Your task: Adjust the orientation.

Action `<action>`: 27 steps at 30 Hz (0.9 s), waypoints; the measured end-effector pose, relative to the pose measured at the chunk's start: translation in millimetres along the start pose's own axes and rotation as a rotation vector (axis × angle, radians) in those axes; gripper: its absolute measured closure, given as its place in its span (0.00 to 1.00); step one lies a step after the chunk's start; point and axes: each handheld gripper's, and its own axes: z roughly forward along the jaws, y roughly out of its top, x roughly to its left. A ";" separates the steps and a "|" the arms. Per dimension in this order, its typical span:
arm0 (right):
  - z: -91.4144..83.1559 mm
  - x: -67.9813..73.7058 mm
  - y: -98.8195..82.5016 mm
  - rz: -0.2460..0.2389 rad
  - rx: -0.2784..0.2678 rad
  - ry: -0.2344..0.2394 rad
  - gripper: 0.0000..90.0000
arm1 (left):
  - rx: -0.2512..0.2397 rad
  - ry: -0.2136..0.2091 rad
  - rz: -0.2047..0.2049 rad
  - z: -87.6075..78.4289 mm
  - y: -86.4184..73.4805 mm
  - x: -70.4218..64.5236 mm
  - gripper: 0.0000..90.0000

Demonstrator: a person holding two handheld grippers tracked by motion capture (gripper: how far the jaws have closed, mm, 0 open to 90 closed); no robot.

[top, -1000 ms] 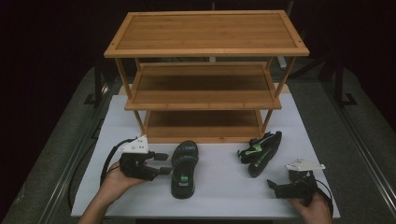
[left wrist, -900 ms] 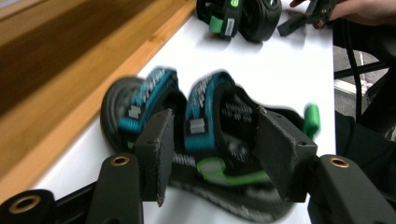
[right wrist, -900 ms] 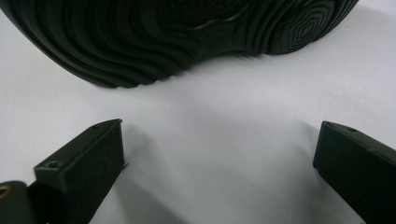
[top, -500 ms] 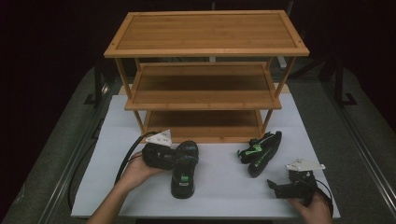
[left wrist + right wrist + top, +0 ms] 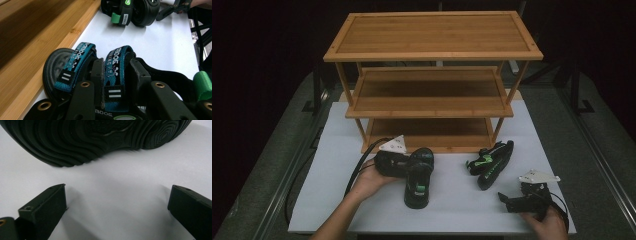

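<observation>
Dark surroundings frame a white desk that carries a three-tier bamboo rack at its far side. At the left of the high view, the person's left hand reaches in from the bottom edge and holds the left tongs against the near sandal, which lies flat on the desk, sole down, just in front of the rack's bottom shelf. In the left gripper view the jaws have just been closing and now sit on either side of one teal strap of that sandal, clamped on it, with the second teal strap just beside them toward the rack. Farther right, the other sandal lies tipped on its side near the rack's right front leg, its green strap tab showing, well apart from the first. At the far right, the right hand rests at the desk's near edge with the right tongs pointing toward that tipped sandal; in the right gripper view the jaws stand wide apart with bare desk between them, the ridged sole just ahead and untouched.
</observation>
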 end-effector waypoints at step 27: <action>0.1 0.0 0.3 0.001 0.003 0.001 0.01 | -0.031 0.081 -0.076 -35.9 -30.6 -4.3 0.35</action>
